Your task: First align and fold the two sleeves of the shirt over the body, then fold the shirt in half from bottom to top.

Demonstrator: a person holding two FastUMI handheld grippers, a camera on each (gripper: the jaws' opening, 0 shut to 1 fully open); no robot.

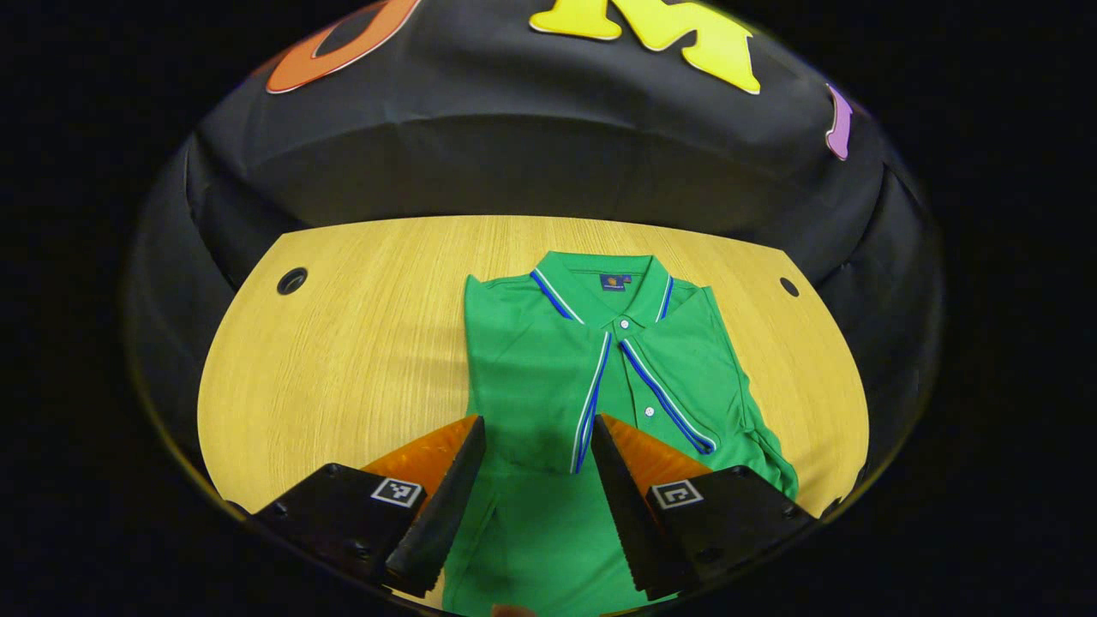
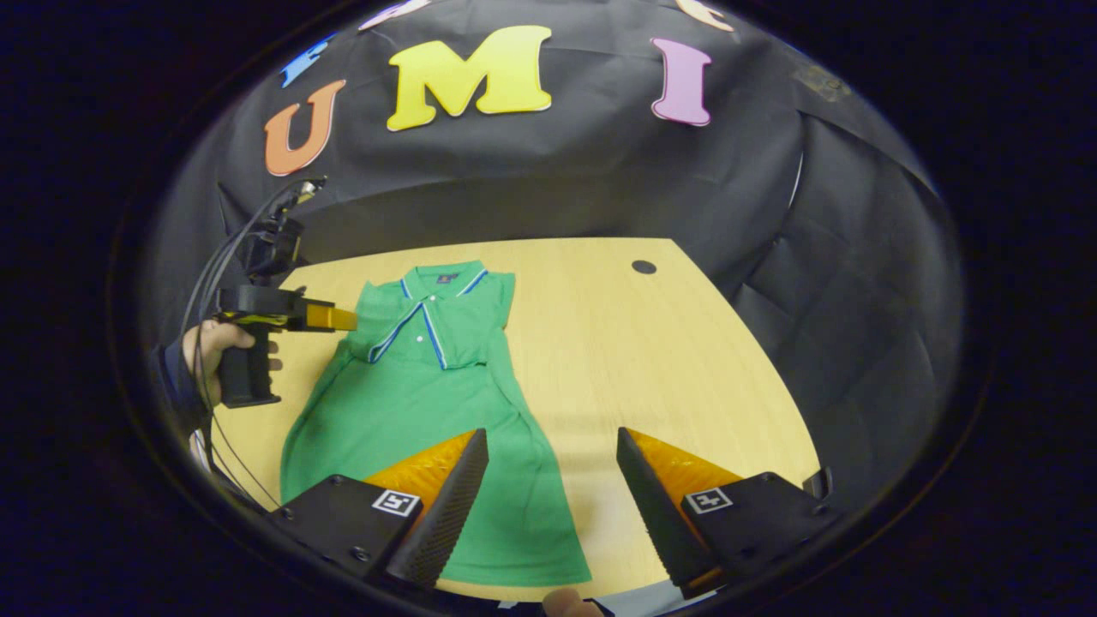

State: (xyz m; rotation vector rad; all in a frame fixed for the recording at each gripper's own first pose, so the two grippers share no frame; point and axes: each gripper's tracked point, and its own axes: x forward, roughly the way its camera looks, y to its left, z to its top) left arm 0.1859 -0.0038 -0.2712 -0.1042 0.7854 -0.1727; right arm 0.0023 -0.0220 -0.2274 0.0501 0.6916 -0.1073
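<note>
Shirt first: the green short-sleeved polo shirt with blue-and-white trim (image 1: 591, 386) lies flat on the pale wood-grain worktop (image 1: 343, 360), collar (image 1: 613, 287) toward the black cloth wall and hem toward us. In the left gripper view we see both sleeves already lying over the body, their striped cuffs meeting in a V near the button placket, so we judge the sleeve step done and the bottom-to-top fold still to come. The left tool (image 1: 538, 493) hangs above the lower half of the shirt, its fingers spread wide with nothing between them; the garment's long axis runs straight ahead of it, from the hem below the fingers up to the collar.

In the right gripper view, the same shirt (image 2: 411, 403) lies ahead and to the left of the right tool (image 2: 553, 506), running away from it toward the wall. This tool also stands wide open and empty: one finger sits over the shirt's near hem corner, the other over bare worktop (image 2: 686, 360). Farther off, a hand (image 2: 214, 347) holds the left tool (image 2: 330, 318) above the shirt's far edge, near the shoulder; we cannot tell its opening from here. We judge the hem the next thing to grasp, and the right tool lies closer to its corner.
</note>
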